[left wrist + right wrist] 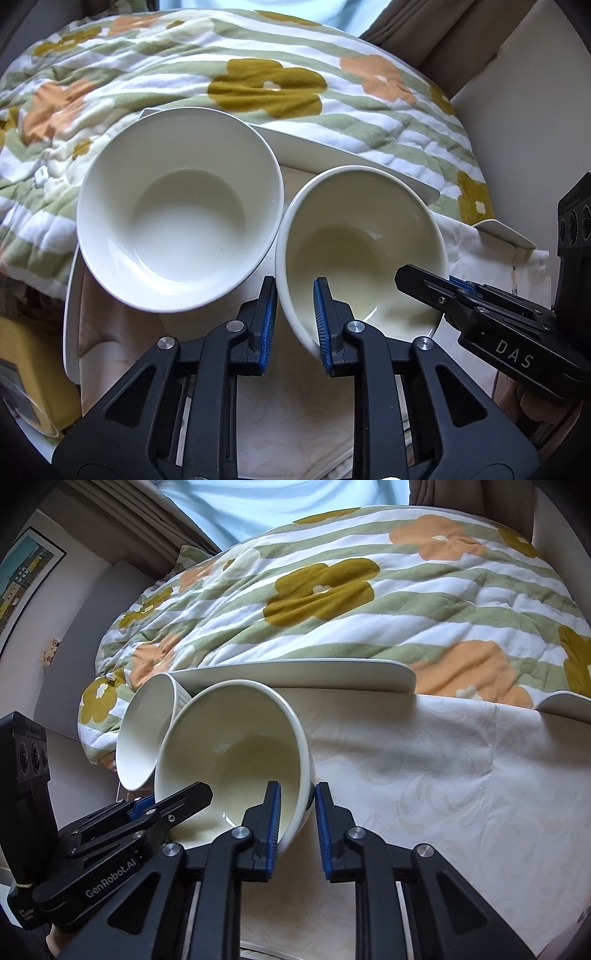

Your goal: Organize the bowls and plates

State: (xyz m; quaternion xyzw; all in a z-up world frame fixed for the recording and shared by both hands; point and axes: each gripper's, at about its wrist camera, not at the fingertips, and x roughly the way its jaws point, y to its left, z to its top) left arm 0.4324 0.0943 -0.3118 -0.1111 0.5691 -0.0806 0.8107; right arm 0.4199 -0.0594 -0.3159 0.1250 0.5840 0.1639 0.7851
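Left wrist: left tool [295, 317] straddles cream bowl [364, 247] rim, jaws part-open, just right of white bowl [181, 210].
Right wrist: right tool [297, 823] straddles its opposite rim likewise. Next, probably: close, lift, nest into white bowl.

Right gripper [295, 819] straddles the near rim of a cream bowl [236, 753], one finger inside, one outside. Left gripper [173, 801] reaches that bowl's opposite rim. A white bowl [144, 734] lies just behind it. Beyond, a plate [295, 675] rests on the tablecloth [443, 775] before a floral quilt [369, 590].
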